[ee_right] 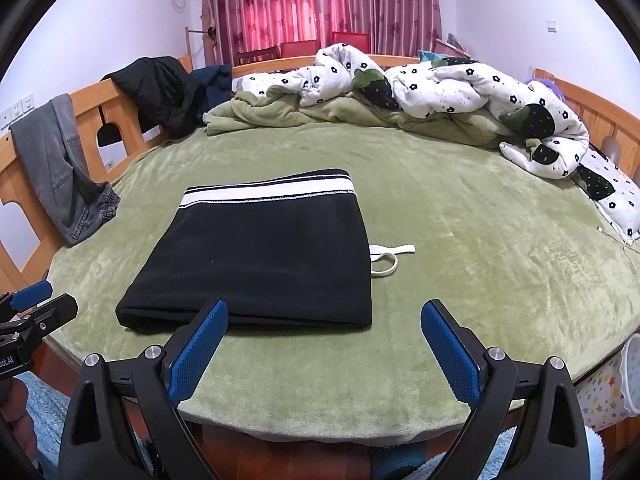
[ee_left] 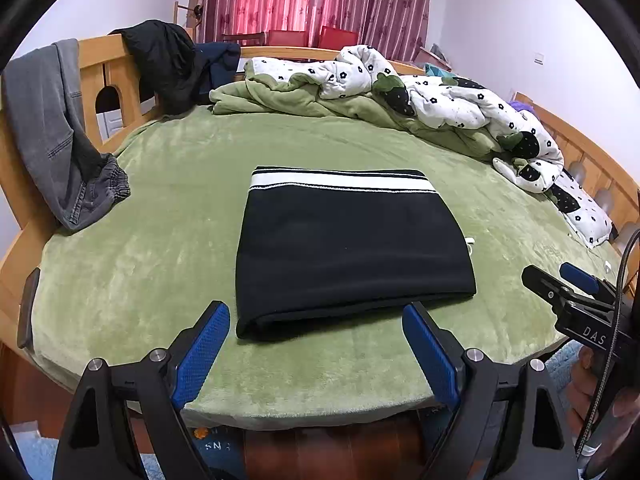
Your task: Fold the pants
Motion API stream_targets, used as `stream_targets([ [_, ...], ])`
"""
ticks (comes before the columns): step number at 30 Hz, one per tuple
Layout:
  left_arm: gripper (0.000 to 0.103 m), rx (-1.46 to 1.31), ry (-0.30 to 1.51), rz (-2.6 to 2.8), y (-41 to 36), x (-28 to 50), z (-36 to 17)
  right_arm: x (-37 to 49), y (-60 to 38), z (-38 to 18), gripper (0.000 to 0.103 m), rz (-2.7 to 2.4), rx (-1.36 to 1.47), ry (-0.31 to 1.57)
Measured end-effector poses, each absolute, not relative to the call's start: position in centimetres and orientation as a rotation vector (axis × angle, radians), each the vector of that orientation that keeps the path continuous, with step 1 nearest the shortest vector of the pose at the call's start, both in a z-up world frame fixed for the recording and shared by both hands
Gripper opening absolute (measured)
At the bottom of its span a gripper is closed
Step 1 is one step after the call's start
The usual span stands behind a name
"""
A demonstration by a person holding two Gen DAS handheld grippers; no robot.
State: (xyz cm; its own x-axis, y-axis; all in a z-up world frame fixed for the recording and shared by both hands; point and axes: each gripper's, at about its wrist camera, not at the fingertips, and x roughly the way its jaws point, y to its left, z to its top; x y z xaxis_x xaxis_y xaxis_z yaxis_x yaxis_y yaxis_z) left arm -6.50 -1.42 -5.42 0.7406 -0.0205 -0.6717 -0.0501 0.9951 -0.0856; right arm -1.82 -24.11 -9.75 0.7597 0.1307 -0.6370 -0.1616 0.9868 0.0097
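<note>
From the left wrist, one pair of black pants (ee_left: 352, 252) is seen folded flat on the green blanket (ee_left: 160, 248), its white-striped waistband on the far side. The left gripper (ee_left: 316, 344) is held spread just short of the near fold, with nothing between its blue pads (ee_left: 202, 354). Nothing stands between claw and pants. One grey pair of jeans (ee_left: 56, 136) is draped over the wooden bed rail (ee_left: 100, 80), beside a black jacket (ee_left: 164, 64); a flowered quilt (ee_left: 440, 96) is heaped along the far edge. On the second tool at right, the letters "DAS" can be read.

From the right wrist, the right gripper (ee_right: 324, 344) is likewise spread and empty (its left finger overlaps the pants' near edge in view). A white drawstring (ee_right: 388, 258) is seen poking out beside the pants (ee_right: 264, 260). Two red chairs (ee_right: 320, 46) stand before the curtain (ee_right: 320, 0).
</note>
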Motion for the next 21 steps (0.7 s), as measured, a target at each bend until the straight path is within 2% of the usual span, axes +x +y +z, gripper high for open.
stream_targets([
  [21,0.088,-0.120,0.739,0.023,-0.75,-6.74,-5.59,-1.92,-24.14,-9.89,0.096,0.149,-0.048,0.691],
])
